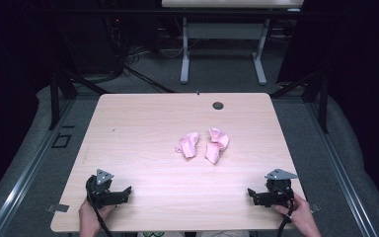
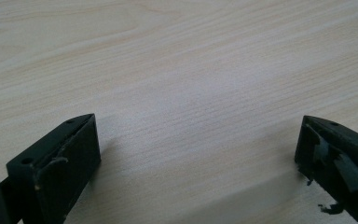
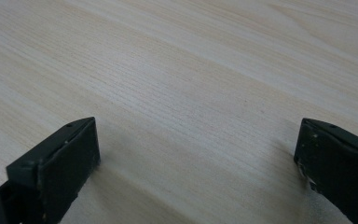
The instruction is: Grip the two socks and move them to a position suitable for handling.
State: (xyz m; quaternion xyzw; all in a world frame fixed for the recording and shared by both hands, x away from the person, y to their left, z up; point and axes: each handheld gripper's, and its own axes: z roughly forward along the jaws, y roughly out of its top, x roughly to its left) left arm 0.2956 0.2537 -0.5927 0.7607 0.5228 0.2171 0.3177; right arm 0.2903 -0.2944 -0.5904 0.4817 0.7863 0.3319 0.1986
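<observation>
Your left gripper (image 1: 109,193) rests on the near left part of the wooden table (image 1: 143,118), jaws spread wide, nothing between them but bare woodgrain. Your right gripper (image 1: 268,196) sits at the near right edge, jaws equally wide apart and empty. Two crumpled pink socks lie mid-table, well apart from both grippers: the left sock (image 1: 188,144) and the right sock (image 1: 217,145) just beside each other, a narrow gap between. A round grommet hole (image 1: 218,105) sits near the far edge, behind the socks.
</observation>
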